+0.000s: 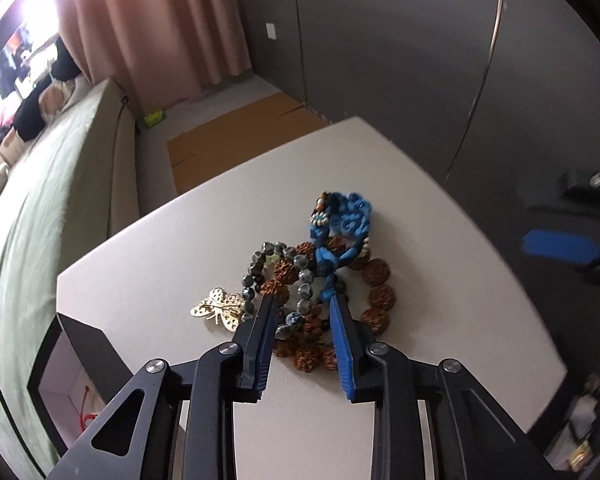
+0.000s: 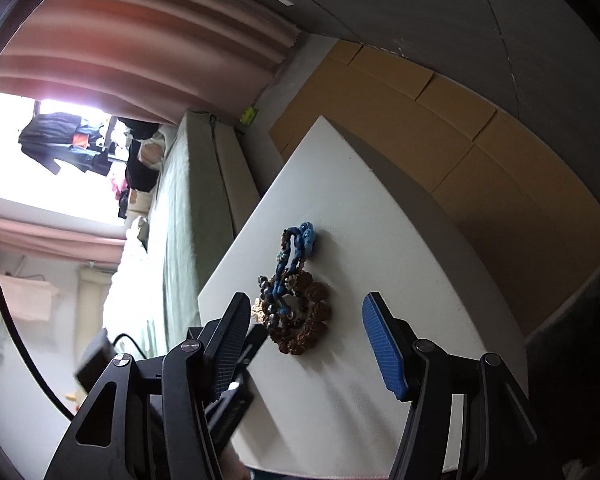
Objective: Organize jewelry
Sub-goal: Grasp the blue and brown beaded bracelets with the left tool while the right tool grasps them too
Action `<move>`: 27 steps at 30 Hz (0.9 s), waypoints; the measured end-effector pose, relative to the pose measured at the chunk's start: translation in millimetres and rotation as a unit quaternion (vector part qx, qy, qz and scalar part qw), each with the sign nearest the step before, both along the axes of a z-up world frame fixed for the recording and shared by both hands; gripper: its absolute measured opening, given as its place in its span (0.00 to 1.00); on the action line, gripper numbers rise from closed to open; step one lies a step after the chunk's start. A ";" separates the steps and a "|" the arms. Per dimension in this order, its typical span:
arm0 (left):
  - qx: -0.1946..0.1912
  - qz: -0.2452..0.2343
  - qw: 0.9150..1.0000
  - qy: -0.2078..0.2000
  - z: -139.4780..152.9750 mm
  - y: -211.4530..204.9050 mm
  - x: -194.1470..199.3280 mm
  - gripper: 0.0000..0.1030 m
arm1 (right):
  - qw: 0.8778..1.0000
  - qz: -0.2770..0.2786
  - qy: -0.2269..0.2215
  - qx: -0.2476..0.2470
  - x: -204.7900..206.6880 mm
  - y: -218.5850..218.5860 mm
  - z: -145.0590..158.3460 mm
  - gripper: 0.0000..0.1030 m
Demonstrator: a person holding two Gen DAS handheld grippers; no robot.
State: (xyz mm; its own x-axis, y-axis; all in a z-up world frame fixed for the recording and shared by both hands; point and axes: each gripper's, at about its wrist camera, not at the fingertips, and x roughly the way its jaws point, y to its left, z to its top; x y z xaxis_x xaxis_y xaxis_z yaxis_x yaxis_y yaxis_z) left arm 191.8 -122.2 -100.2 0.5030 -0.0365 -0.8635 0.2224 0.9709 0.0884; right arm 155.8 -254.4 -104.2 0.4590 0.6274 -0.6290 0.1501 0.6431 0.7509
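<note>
A pile of jewelry lies on the white table: a blue braided bracelet, a brown seed-bead bracelet, a grey stone-bead bracelet and a gold butterfly brooch. My left gripper is open, its fingertips down at the pile, straddling grey and brown beads. My right gripper is open and empty, held back from the same pile, which shows in the right wrist view between its fingers. The blue pad of the right gripper shows at the right of the left wrist view.
A black open box with a white inside stands at the table's left front corner. A green-covered bed lies left of the table. Brown cardboard covers the floor beyond. A dark wall and pink curtain stand behind.
</note>
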 end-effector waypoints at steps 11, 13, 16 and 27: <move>0.027 0.016 0.999 0.019 -17.5 11.4 4.7 0.09 | 1.000 0.020 0.009 0.018 4.0 8.0 -4.0 0.59; -0.019 0.027 0.999 0.016 -8.8 22.6 0.6 0.09 | 0.999 0.024 0.009 0.020 5.2 11.6 -4.9 0.59; -0.053 0.037 0.998 0.002 0.6 30.2 -10.9 0.09 | 0.999 0.028 0.010 0.015 6.8 15.6 -6.7 0.59; -0.158 0.103 0.981 -0.053 28.7 81.1 -38.1 0.09 | 0.999 0.033 -0.027 -0.006 17.4 35.9 -6.6 0.49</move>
State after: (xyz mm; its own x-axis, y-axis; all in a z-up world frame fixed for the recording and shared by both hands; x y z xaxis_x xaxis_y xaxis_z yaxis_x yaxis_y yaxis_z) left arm 153.7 -41.1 -71.5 0.6144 -0.1824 -0.7676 0.0245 0.9769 -0.2124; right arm 173.2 -218.5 -110.7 0.4506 0.6502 -0.6117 0.0657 0.6592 0.7491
